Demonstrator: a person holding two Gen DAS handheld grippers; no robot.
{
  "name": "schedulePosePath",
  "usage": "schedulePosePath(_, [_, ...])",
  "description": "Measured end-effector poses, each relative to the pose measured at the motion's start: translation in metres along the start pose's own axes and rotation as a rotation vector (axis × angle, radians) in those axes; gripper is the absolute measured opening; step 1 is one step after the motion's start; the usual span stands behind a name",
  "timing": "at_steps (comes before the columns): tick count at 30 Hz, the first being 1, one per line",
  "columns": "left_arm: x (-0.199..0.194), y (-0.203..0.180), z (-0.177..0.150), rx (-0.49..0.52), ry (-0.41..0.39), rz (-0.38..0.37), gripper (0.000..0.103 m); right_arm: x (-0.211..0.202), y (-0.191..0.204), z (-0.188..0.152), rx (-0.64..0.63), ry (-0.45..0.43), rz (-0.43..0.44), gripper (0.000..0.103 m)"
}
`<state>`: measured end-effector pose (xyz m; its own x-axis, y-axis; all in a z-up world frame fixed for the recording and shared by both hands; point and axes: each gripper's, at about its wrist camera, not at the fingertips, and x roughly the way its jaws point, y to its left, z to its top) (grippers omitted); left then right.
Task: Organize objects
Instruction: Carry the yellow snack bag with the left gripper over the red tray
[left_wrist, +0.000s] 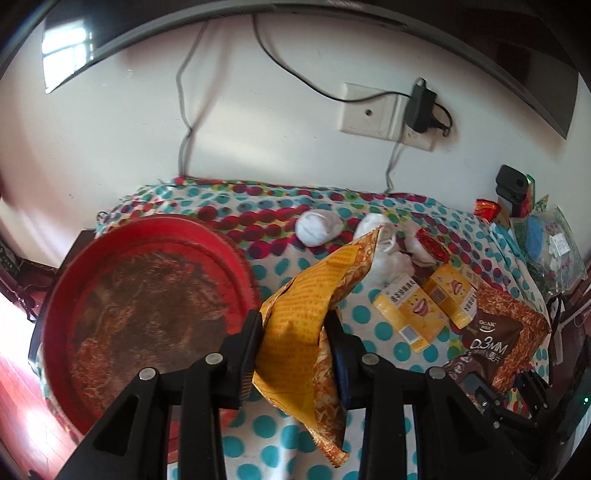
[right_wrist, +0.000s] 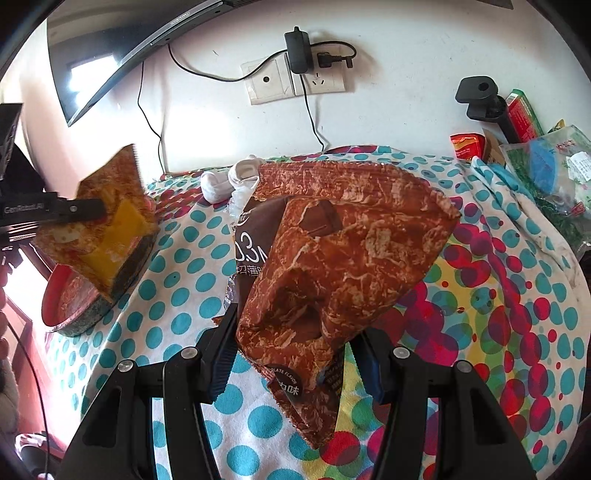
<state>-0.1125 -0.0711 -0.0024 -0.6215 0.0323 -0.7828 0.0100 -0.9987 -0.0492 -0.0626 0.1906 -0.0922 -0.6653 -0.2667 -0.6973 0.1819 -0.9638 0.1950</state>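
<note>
- We can read "0.3MM" in big white print on the brown snack bag (right_wrist: 332, 258), and small words "OLATE FLAVOR" on a dark round patch near its bottom corner.
- We see the same brown bag from the left wrist camera, with a small word that looks like "OCEAN" above the "0.3MM".
- The yellow snack bag (left_wrist: 295, 332) has rows of tiny red writing on its back. It is too small for us to read.
- Two little yellow boxes (left_wrist: 424, 306) with smiling mouths lie on the dotted cloth (left_wrist: 266, 424), just right of the yellow bag. Their writing is too small to read.
- We read "GenRobot.AI" on the side of the left gripper in the right wrist view.
- Our left gripper (left_wrist: 293, 325) is squeezed tight on the yellow bag. The bag hangs in the air, just right of the red bowl (left_wrist: 147, 295).
- Our right gripper (right_wrist: 291, 339) has its fingers about half apart. The brown bag sits between them, puffy and lifted off the cloth, and both fingers seem to press its sides.
- White rolled socks (left_wrist: 317, 227) lie on the cloth behind the yellow bag.
- The red bowl sits at the left edge of the cloth.
</note>
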Motion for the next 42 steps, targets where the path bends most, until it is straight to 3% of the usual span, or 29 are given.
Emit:
schedulePosePath(12, [-0.021,0.080,-0.004,-0.064,-0.020,0.139,0.034,-0.002,-0.002,-0.003,-0.007,0.022,-0.012,0.054])
schedulePosePath(27, [-0.007,0.186,-0.013,-0.169,0.023,0.330,0.035,-0.003,-0.004,-0.003,-0.010,0.038,-0.044,0.054])
schedulePosePath(42, [0.024,0.226,-0.017,-0.190,0.069,0.436,0.035,0.001,-0.001,-0.004,-0.026,0.053,-0.052,0.054])
